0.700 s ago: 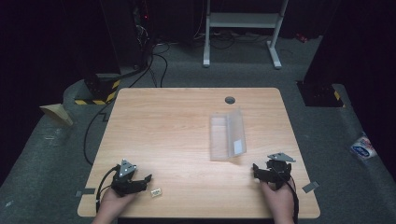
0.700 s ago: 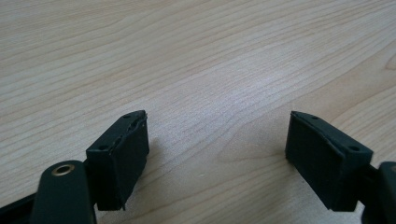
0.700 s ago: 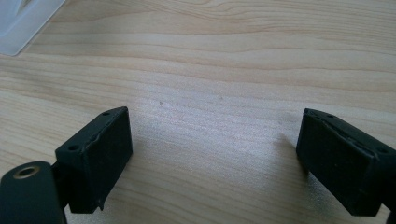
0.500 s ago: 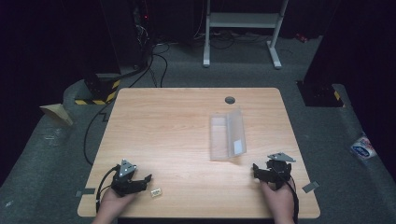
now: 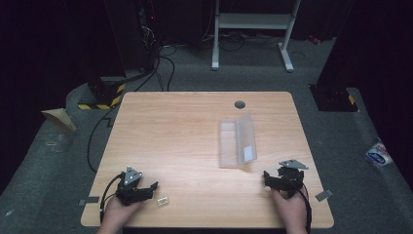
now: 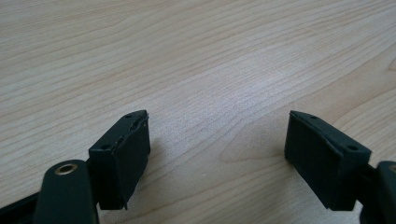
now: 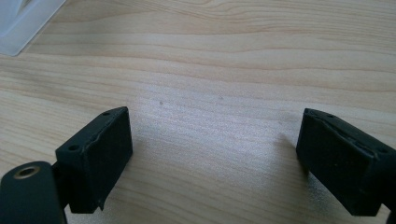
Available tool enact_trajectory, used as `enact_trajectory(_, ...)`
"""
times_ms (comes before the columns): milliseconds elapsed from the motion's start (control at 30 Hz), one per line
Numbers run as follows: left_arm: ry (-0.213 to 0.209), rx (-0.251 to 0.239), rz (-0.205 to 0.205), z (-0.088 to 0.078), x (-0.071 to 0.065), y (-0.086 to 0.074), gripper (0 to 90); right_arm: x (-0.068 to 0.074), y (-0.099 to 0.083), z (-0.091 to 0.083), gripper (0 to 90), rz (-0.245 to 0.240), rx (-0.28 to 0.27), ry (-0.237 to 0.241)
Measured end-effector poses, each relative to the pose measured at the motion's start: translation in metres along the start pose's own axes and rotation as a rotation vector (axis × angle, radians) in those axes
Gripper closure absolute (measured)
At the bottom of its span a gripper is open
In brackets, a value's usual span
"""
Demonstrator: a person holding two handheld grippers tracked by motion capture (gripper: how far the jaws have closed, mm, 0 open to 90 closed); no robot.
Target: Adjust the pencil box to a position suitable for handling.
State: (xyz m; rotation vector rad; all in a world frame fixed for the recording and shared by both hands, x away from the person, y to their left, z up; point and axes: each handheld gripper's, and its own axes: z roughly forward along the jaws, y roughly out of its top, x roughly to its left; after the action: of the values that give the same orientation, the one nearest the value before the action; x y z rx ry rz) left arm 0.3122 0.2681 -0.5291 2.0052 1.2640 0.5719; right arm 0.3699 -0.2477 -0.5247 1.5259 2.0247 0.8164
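at the desk's (image 5: 195, 126) near edge, both tools, left tool (image 5: 152, 188) and right tool (image 5: 267, 177), rest open and empty; next, likely, the left reaches the small piece (image 5: 162, 200) just beside it.

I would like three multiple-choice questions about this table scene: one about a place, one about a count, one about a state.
1. Where does the small pale piece lie?
A. inside the clear case
B. on the table, just beside the left tool
C. between the right tool's jaws

2. How many tools rest on the table?
A. one
B. two
C. three

3. In what state is the clear plastic case?
A. lying open, both halves spread
B. closed and standing upright
C. held in a tool

Answers:
1. B: the high view shows it on the wood next to the left tool.
2. B: the left tool and the right tool, each under a hand.
3. A: its two halves lie spread side by side, apart from both tools.
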Motion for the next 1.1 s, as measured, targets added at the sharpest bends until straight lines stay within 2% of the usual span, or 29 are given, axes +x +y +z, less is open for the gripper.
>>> enact_trajectory(333,0.008,0.000,-0.005,0.000,-0.001,0.000,22.7,0.000,0.000,0.000,11.3,-0.001,-0.003,0.003)
enact_trajectory(367,0.007,0.000,-0.006,0.000,-0.001,0.000,22.6,0.001,0.000,-0.001,12.7,0.007,-0.003,0.001)
enact_trajectory(433,0.004,0.001,-0.006,0.000,0.000,0.000,22.2,0.001,-0.002,-0.002,15.4,-0.018,-0.013,0.006)
enact_trajectory(467,0.003,0.001,-0.006,0.000,0.000,0.000,22.0,0.003,-0.002,-0.003,15.3,-0.006,-0.011,0.007)
enact_trajectory(533,0.003,0.000,-0.006,0.001,0.000,0.000,21.7,0.004,-0.002,-0.003,15.7,-0.011,-0.008,0.009)
enact_trajectory(667,0.004,0.000,-0.003,0.001,0.000,0.000,21.4,0.007,-0.002,-0.006,22.6,-0.028,-0.005,0.024)
enact_trajectory(733,0.004,0.000,-0.002,0.001,0.000,0.000,21.4,0.009,-0.001,-0.009,25.5,-0.046,-0.019,0.020)
enact_trajectory(800,0.003,0.000,-0.003,0.001,0.000,0.000,21.4,0.010,0.001,-0.013,27.8,-0.036,-0.031,0.038)
enact_trajectory(967,0.004,0.000,-0.002,0.001,0.000,0.000,21.4,0.019,0.004,-0.024,35.1,-0.043,-0.085,0.048)
enact_trajectory(1033,0.004,0.001,-0.004,0.001,0.000,0.000,21.1,0.025,0.010,-0.033,41.3,-0.052,-0.123,0.081)
enact_trajectory(1100,0.004,0.002,-0.003,0.001,0.000,0.000,20.9,0.028,0.015,-0.038,41.5,-0.039,-0.140,0.098)
